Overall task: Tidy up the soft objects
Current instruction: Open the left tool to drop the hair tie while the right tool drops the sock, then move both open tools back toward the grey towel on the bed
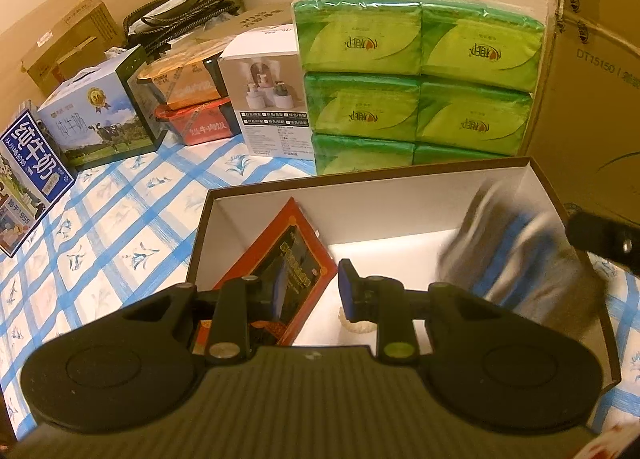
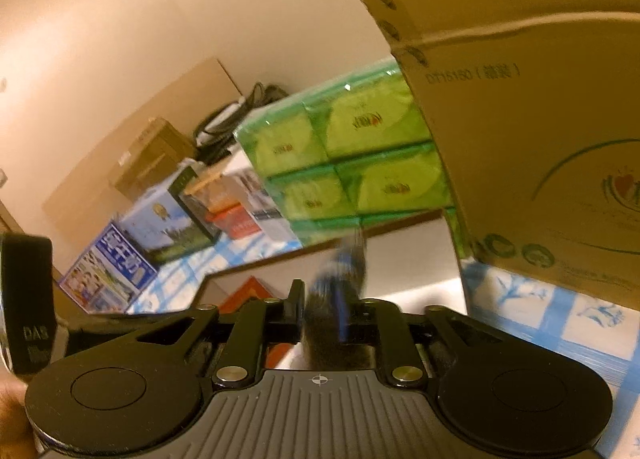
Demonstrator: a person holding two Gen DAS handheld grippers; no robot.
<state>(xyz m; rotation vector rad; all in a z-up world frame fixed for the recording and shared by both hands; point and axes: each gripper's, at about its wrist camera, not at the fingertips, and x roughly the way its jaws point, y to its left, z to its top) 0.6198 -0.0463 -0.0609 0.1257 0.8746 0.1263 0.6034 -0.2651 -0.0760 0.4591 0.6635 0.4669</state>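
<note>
Motion blur smears the grey-blue cloth [image 2: 340, 299] between right gripper [image 2: 324, 315] fingers.

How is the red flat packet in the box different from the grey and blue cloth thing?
The red packet is flat and stiff-looking, leaning against the left wall of the box; the grey and blue cloth looks soft and bunched, at the box's right side. The packet sits sharp; the cloth is blurred. The cloth lies between the right gripper jaws; nothing touches the packet. Both are over the box.
</note>
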